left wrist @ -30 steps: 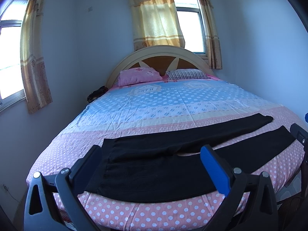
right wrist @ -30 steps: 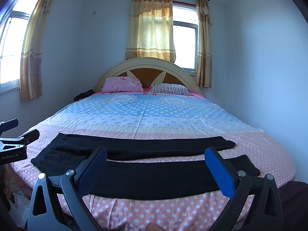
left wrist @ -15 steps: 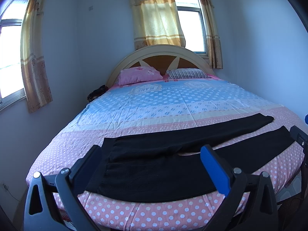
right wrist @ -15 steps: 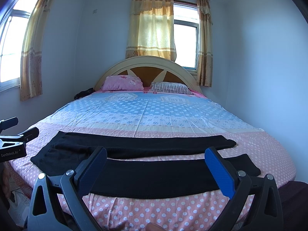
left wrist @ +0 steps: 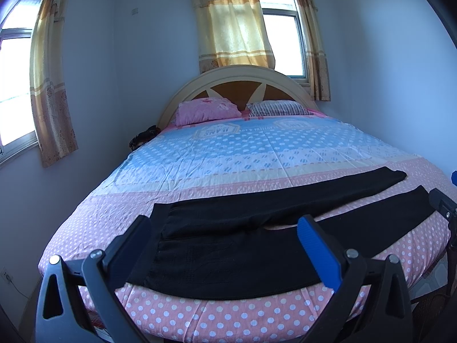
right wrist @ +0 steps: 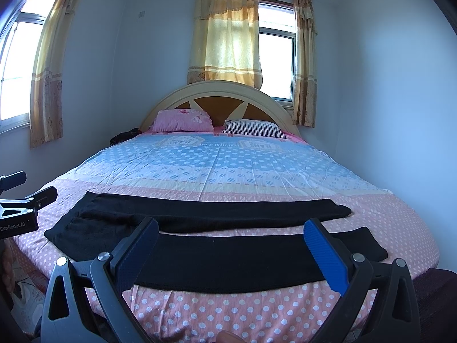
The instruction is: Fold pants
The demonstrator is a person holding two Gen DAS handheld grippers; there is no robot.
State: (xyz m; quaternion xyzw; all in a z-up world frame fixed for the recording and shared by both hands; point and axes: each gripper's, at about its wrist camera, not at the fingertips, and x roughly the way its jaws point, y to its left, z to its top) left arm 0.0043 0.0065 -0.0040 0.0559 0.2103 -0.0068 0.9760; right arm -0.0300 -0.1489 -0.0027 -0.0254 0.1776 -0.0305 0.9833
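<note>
Black pants (left wrist: 228, 245) lie flat across the foot of the bed, waist to the left, both legs stretched to the right and parted in a narrow V. In the right wrist view the same pants (right wrist: 228, 260) show both legs side by side. My left gripper (left wrist: 224, 234) hovers open just short of the bed edge, over the waist and crotch area, holding nothing. Open and empty too, my right gripper (right wrist: 230, 237) hangs before the near leg. Each gripper also shows at the edge of the other's view.
The bed (left wrist: 257, 154) has a pink and blue dotted sheet, with a pink pillow (left wrist: 207, 111) and a striped pillow (left wrist: 278, 108) at the headboard. A dark bundle (left wrist: 142, 138) lies at its far left corner. Walls and curtained windows surround it.
Both views have shifted only slightly; the pants lie as before and both grippers stay open.
</note>
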